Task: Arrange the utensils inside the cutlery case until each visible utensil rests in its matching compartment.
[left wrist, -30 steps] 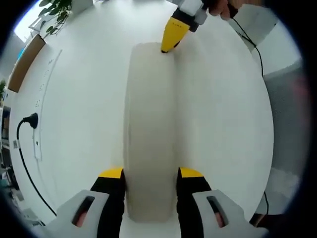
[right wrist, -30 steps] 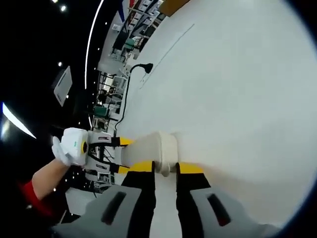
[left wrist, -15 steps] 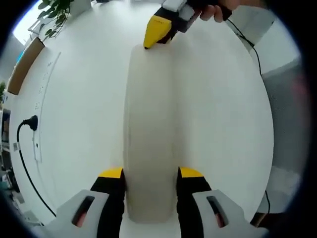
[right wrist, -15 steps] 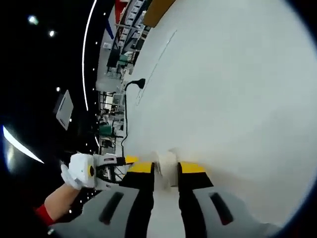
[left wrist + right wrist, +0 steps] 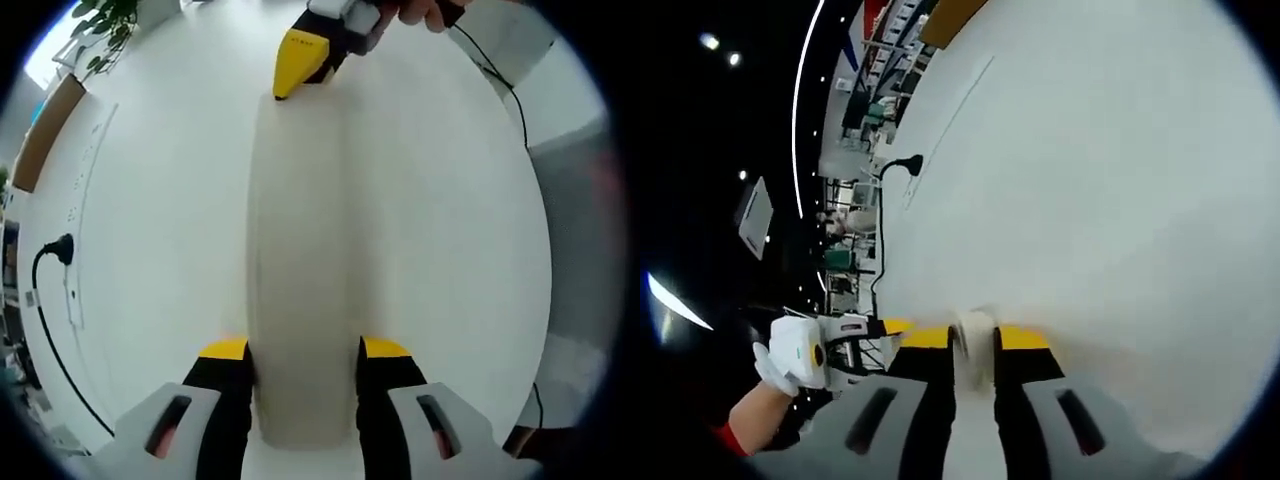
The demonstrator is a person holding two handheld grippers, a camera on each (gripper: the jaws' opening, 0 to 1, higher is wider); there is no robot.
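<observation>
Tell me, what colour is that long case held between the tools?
Milky, translucent white, the cutlery case; clearest in the left gripper view.

Each tool has black jaws capped in yellow, set on pale grey housings with dark slotted windows. The left tool point(image 5: 302, 350) shows reddish slot inserts. The right tool point(image 5: 973, 345) matches. A white glove point(image 5: 790, 352) and red sleeve point(image 5: 732, 437) are worn.
</observation>
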